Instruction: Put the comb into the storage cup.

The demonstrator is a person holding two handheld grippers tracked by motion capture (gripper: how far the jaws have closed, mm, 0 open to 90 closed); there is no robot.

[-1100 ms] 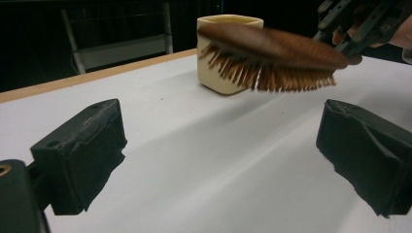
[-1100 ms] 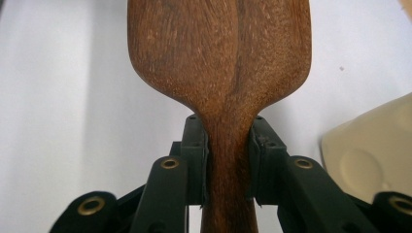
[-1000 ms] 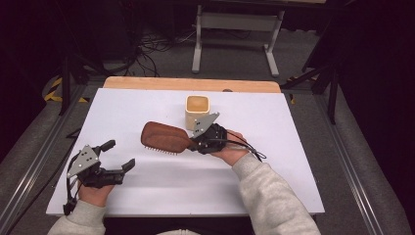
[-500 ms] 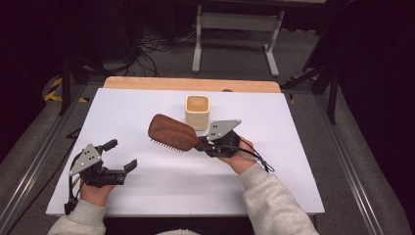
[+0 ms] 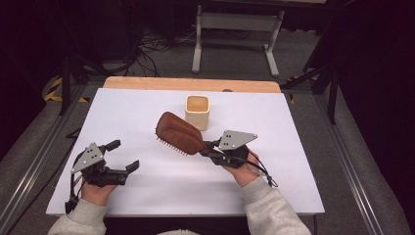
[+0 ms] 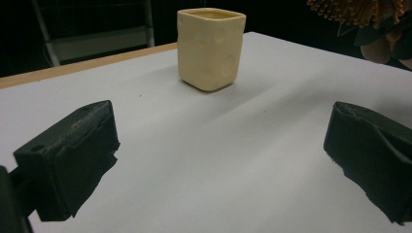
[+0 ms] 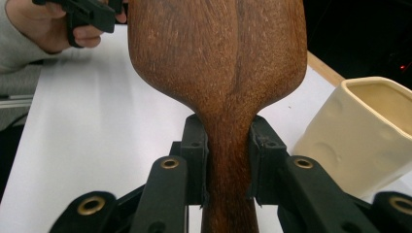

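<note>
Right gripper is clamped on the handle of the hairbrush, held clear of the table beside the cup, bristles down, probably for placing inside. Left gripper rests idle, jaws apart.

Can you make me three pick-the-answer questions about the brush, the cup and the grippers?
1. Where is the cup?
A. beyond the brush
B. on the floor
C. in the left gripper

2. What colour is the brush?
A. blue
B. brown
C. white

3. How is the left gripper?
A. shut on the cup
B. shut on the brush
C. open

Answers:
1 A, the cup stands on the table past the brush head.
2 B, its back is brown wood.
3 C, its jaws stand apart with nothing between; the right gripper holds the brush.
</note>
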